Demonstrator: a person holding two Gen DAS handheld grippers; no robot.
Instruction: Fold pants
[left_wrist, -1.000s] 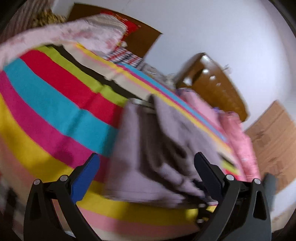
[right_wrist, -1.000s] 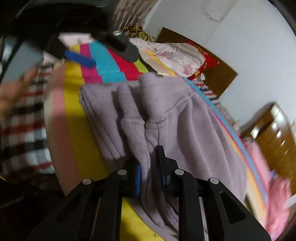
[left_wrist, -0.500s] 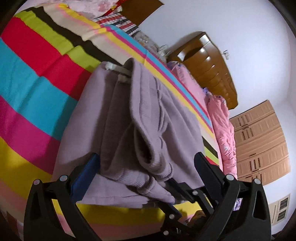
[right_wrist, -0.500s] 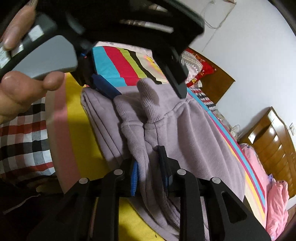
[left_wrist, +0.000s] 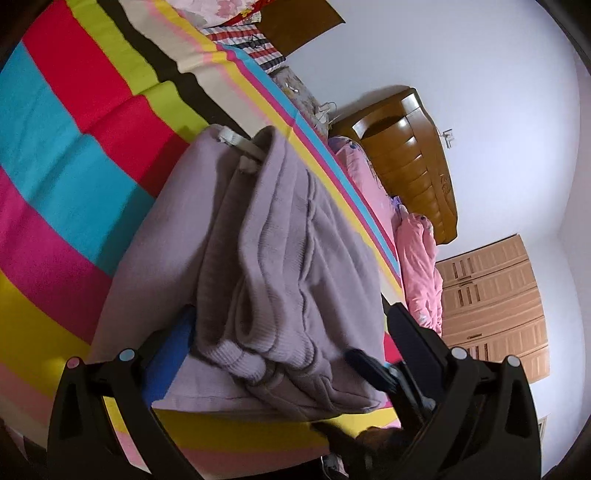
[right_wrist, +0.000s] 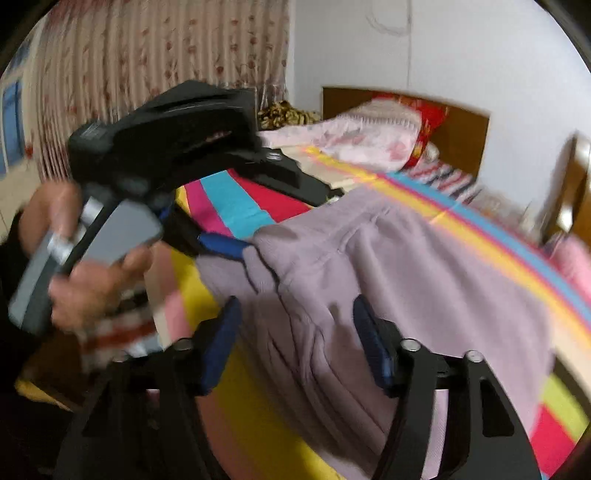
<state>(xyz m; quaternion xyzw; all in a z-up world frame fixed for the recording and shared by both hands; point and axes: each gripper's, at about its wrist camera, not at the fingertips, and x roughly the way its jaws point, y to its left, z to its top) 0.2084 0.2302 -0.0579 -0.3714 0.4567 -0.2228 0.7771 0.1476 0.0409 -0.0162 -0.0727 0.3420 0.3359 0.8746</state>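
Observation:
The lilac knit pants (left_wrist: 280, 240) lie folded into a long stack on the striped bedspread (left_wrist: 55, 147), waistband far, ribbed cuffs near. My left gripper (left_wrist: 291, 314) is open wide, and the cuff end lies between its fingers without either pad pressing on it. In the right wrist view the pants (right_wrist: 406, 277) spread across the bedspread (right_wrist: 229, 206). My right gripper (right_wrist: 295, 302) is opening, its blue pads standing clear on either side of a fold. A hand (right_wrist: 81, 280) holds the left gripper, whose blue pad (right_wrist: 221, 243) sits at the pants' left edge.
Pillows (right_wrist: 369, 136) and a wooden headboard (right_wrist: 465, 129) lie at the far end of the bed. A pink quilt (left_wrist: 417, 258), a wooden dresser (left_wrist: 406, 158) and a wardrobe (left_wrist: 495, 302) stand beyond the far side. A curtain (right_wrist: 147, 55) hangs left; plaid cloth (right_wrist: 114, 332) is below the hand.
The right gripper was shut on a fold of the pants; its jaws have now spread and let it go. The left gripper has moved in until the cuffs lie between its fingers.

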